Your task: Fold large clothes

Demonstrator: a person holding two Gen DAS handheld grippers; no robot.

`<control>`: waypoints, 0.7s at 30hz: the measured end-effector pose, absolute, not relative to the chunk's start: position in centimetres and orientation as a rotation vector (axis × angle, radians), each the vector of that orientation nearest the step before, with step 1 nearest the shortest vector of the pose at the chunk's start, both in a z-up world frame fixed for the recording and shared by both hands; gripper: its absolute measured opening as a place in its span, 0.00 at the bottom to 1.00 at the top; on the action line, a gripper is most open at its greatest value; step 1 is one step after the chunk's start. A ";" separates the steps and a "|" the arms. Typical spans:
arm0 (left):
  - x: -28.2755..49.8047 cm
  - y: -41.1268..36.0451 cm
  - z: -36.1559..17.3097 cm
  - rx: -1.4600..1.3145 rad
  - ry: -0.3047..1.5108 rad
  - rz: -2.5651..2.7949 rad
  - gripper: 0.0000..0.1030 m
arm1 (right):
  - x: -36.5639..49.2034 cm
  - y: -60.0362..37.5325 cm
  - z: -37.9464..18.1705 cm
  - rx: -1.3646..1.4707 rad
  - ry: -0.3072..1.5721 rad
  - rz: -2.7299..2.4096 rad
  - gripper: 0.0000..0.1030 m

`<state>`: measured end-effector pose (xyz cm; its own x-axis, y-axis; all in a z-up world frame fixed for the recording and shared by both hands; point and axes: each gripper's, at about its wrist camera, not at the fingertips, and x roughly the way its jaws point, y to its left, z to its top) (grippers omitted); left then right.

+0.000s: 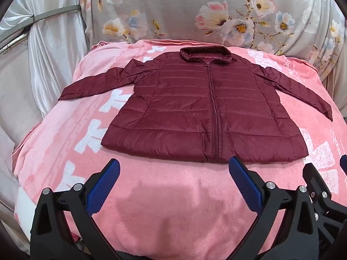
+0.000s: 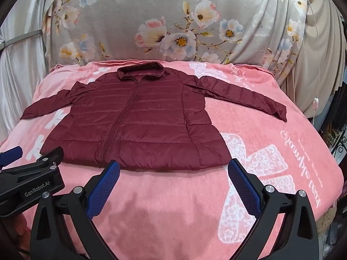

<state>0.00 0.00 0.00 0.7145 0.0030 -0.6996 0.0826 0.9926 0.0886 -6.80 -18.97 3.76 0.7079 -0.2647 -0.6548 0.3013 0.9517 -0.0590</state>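
Left hand-held gripper [image 1: 174, 166] hovering above bare blanket just short of the jacket's hem, blue-padded fingers [image 1: 104, 186] spread wide apart, nothing between them. Right hand-held gripper [image 2: 173, 166] likewise poised beside it, fingers [image 2: 244, 186] fully spread and empty, angled down toward the same hem.

Beyond that, largest first:

Floral grey fabric [image 2: 173, 21] draped upright across the back, printed with pale pink, blue and yellow blossoms.

Pink blanket [image 1: 173, 205] covering the bed, fuzzy, with white lettering and bow-like patterns down both sides.

Maroon quilted jacket [image 1: 195, 112] spread flat and face up on the blanket, zipped closed, collar at the far end near the floral fabric, hem nearest the grippers. Both sleeves stretched outward and slightly toward the near side, one to each edge of the blanket. Hem lying just beyond the fingertips of both grippers, not touched by either.

Silvery curtain [image 1: 54, 43] hanging at the far left, gathered by a band.

Zipper [image 1: 213, 108] running straight down the jacket's middle from collar to hem.

Small white cord switch [image 2: 316, 101] dangling at the right edge, seen from the right wrist only.
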 end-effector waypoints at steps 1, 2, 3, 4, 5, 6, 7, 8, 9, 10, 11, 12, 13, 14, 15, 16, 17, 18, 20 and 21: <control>0.0 0.0 0.0 0.116 0.774 -0.047 0.95 | -6.8 -19.0 3.8 0.056 0.719 -0.314 0.95; 0.0 0.0 0.0 0.117 0.775 -0.044 0.95 | -6.8 -19.0 3.8 0.058 0.718 -0.314 0.95; 0.0 0.0 0.0 0.118 0.777 -0.041 0.95 | -6.7 -19.0 3.7 0.059 0.719 -0.314 0.95; 0.0 0.0 0.0 0.118 0.778 -0.039 0.95 | -6.7 -19.0 3.7 0.060 0.720 -0.314 0.95; 0.1 -0.2 0.3 0.118 0.780 -0.034 0.95 | -6.6 -19.0 3.7 0.061 0.721 -0.313 0.95; 0.1 -0.3 0.4 0.120 0.780 -0.030 0.95 | -6.6 -19.0 3.6 0.063 0.723 -0.313 0.95; 0.1 -0.5 0.5 0.121 0.779 -0.028 0.95 | -6.5 -19.0 3.6 0.064 0.723 -0.312 0.95; 0.0 -0.7 0.6 0.123 0.778 -0.027 0.95 | -6.7 -19.0 4.0 0.062 0.713 -0.311 0.95; 0.4 -0.4 0.5 0.111 0.781 -0.034 0.95 | -6.8 -19.1 4.0 0.062 0.714 -0.310 0.95; 0.4 -0.6 0.5 0.112 0.779 -0.032 0.95 | -6.8 -19.2 4.0 0.060 0.714 -0.310 0.95; 0.4 -0.8 0.6 0.114 0.778 -0.031 0.95 | -6.9 -19.3 4.0 0.062 0.713 -0.311 0.95; 0.3 -0.2 0.6 0.104 0.782 -0.036 0.95 | -7.0 -19.4 4.0 0.061 0.715 -0.311 0.95; 0.3 -0.2 0.7 0.107 0.779 -0.034 0.95 | -7.0 -19.5 4.0 0.064 0.714 -0.310 0.95; 0.4 -0.3 0.8 0.111 0.776 -0.032 0.95 | -7.1 -19.6 4.0 0.064 0.714 -0.309 0.95; 0.4 -0.3 0.9 0.113 0.774 -0.030 0.95 | -7.1 -19.7 4.0 0.064 0.716 -0.310 0.95; 0.4 -0.4 1.0 0.114 0.773 -0.029 0.95 | -7.2 -19.7 4.0 0.065 0.715 -0.309 0.95; 0.2 0.5 0.5 0.107 0.765 -0.033 0.95 | -7.2 -19.8 4.0 0.066 0.717 -0.308 0.95; 0.2 0.4 0.5 0.106 0.765 -0.033 0.95 | -7.0 -19.4 3.9 0.066 0.717 -0.306 0.95; 0.2 0.6 0.7 0.107 0.766 -0.032 0.95 | -6.8 -18.8 3.8 0.063 0.716 -0.306 0.95; 0.1 0.6 0.6 0.106 0.764 -0.031 0.95 | -6.8 -18.8 3.7 0.064 0.715 -0.307 0.95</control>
